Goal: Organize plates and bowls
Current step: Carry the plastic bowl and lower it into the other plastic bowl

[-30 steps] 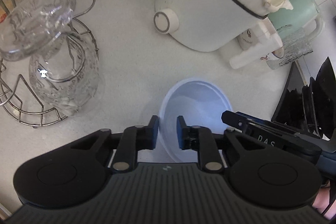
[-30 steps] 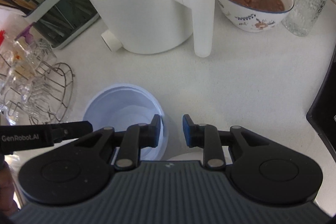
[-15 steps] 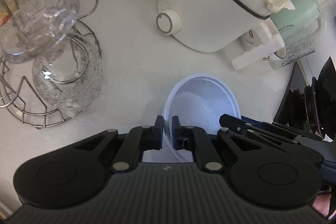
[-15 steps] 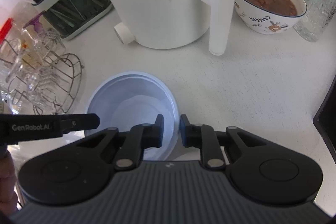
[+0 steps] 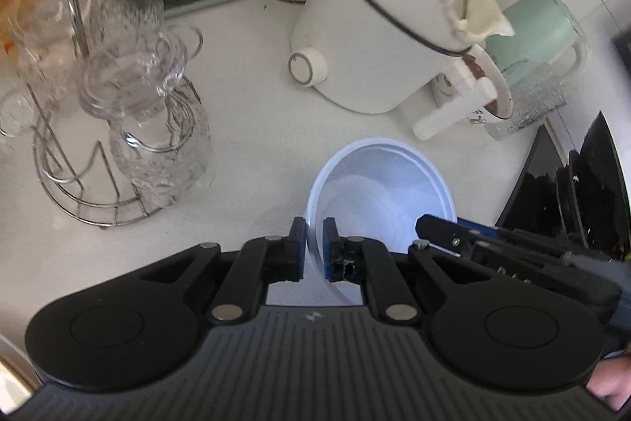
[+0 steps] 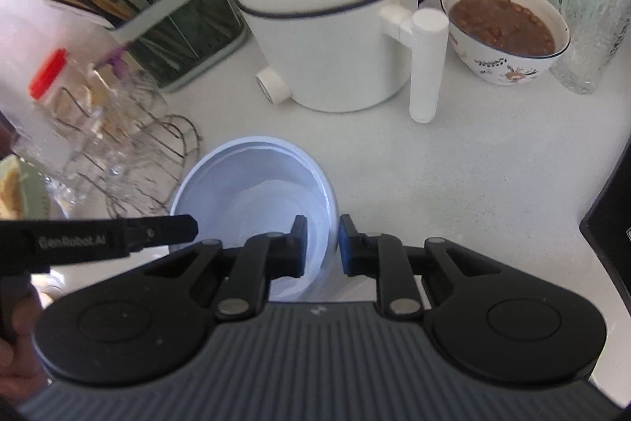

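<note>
While both claws grip, status: lift just begun.
Bowl: pale blue translucent plastic bowl [image 5: 380, 196], over white counter [image 5: 252, 129].
Left claw [image 5: 314, 243]: pinching near rim.
Right claw [image 6: 320, 243]: pinching opposite rim.
Left to do: stowing it; black plates [image 5: 591, 192] racked nearby.

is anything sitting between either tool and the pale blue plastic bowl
Nothing visible does. The left tool is shut on the near-left rim of the pale blue plastic bowl, and the right tool is shut on its right rim, with only the bowl's wall between each pair of pads.
</note>
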The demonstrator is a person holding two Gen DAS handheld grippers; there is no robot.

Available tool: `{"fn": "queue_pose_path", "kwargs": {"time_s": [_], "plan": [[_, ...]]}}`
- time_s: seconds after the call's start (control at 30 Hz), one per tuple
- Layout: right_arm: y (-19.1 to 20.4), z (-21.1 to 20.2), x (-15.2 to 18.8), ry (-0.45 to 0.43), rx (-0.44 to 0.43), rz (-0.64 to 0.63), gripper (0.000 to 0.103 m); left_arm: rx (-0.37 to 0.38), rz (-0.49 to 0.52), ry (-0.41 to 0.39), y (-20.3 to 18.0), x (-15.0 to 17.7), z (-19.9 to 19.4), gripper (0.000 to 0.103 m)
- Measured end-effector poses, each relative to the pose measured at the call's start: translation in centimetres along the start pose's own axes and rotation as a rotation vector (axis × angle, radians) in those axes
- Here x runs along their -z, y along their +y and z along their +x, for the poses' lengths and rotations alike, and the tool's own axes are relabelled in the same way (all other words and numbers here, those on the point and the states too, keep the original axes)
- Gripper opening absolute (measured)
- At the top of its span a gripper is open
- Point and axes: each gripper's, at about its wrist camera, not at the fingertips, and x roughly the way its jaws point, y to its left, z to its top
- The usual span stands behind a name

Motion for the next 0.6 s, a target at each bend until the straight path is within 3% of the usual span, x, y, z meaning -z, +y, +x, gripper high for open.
{"fn": "queue_pose_path", "kwargs": {"time_s": [0.13, 0.6], "plan": [[0.5, -1.8, 0.2, -0.036, -0.014, 0.006, 0.02, -0.003, 0.06, -0.041, -0.9, 0.6, -2.1, 0.01], [2.6, -5.5, 2.2, -0.093, -0.057, 0.004, 0.02, 0.022, 0.052, -0.098, -0.2, 3.2, -7.3, 0.01]]}}
